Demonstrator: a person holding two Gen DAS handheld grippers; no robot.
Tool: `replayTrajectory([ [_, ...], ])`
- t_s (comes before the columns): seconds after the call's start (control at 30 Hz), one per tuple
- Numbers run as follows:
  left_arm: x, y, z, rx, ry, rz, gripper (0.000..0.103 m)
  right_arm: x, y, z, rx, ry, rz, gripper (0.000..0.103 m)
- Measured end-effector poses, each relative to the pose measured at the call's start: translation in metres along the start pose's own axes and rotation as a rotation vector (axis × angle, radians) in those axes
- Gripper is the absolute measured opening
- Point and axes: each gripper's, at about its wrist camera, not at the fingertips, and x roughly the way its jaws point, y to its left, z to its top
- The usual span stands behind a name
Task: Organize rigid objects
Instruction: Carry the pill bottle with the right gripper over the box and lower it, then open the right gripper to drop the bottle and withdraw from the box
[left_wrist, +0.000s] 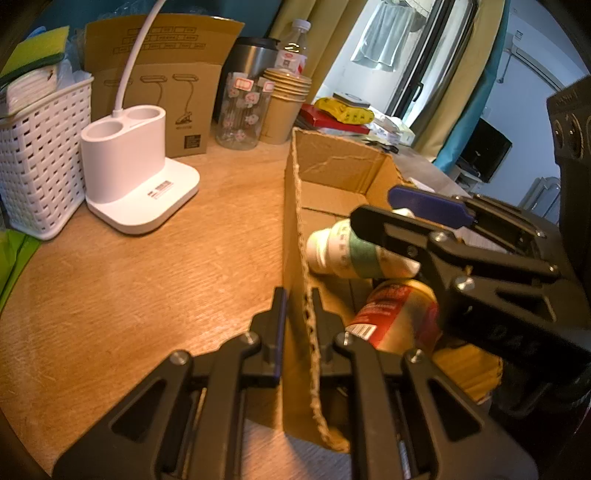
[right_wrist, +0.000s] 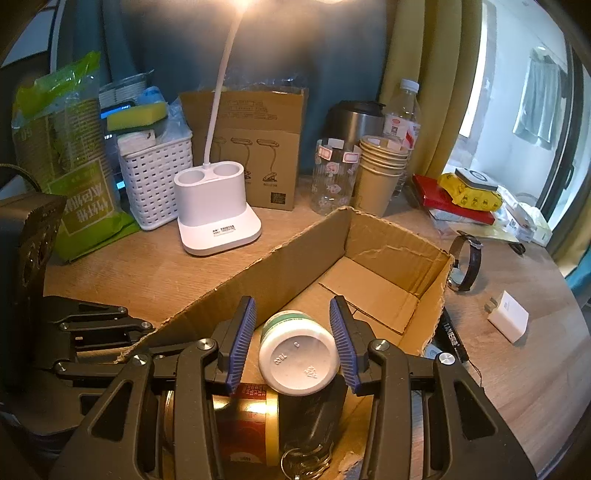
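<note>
Left gripper (left_wrist: 297, 325) pinches the cardboard box (right_wrist: 402, 243) wall, closed on it — likely steadying it. Right gripper (right_wrist: 293, 341) straddles the white bottle (right_wrist: 299, 354), fingers parted, only one pad touching — probably mid-release, near the box's near end, above the red-gold can (right_wrist: 251, 424).

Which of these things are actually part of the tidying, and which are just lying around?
Part of the job: cardboard box, white bottle, red-and-gold can, left gripper, right gripper.

Lying about: desk lamp, white basket, paper cups, watch, charger.
</note>
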Motion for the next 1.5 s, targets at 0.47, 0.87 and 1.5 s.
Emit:
replayTrajectory([
  [0.47, 0.000, 0.000, 0.000, 0.000, 0.000, 0.000, 0.012, -0.011, -0.027, -0.009, 0.067, -0.025, -0.044, 0.053],
  [0.87, 0.000, 0.000, 0.000, 0.000, 0.000, 0.000, 0.012, -0.034, -0.034, -0.009, 0.071, -0.086, -0.068, 0.057],
  [1.5, 0.000, 0.001, 0.000, -0.001, 0.000, 0.002, 0.012, -0.025, -0.040, -0.019, 0.051, -0.045, -0.141, 0.057],
])
